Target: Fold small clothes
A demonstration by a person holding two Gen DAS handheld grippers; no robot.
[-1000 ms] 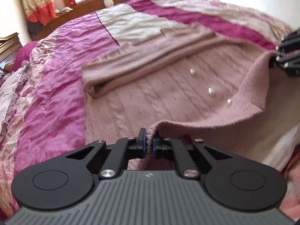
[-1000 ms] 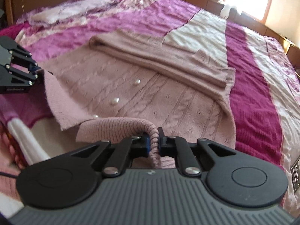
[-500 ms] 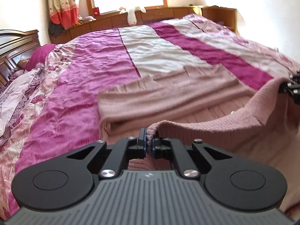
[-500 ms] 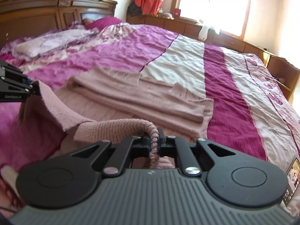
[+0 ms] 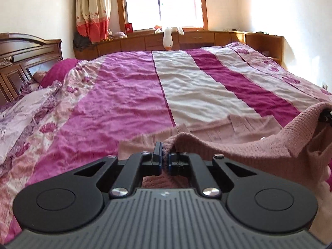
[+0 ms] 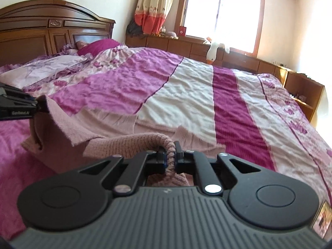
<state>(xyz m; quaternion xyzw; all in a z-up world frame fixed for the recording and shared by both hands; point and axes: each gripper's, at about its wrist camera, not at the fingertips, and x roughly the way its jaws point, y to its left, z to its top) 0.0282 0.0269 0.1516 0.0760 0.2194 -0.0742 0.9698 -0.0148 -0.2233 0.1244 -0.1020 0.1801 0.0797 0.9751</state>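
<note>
Both hand-held grippers, left and right, pinch the pink sweater's edge (lifted above the bed).

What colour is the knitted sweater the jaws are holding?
Dusty pink; the sweater shows best in the right wrist view.

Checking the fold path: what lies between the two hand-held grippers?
Only the pink sweater's lifted hem, stretched from the left hand-held gripper to the right hand-held gripper, each clamped on it. The right wrist view shows this best.
</note>
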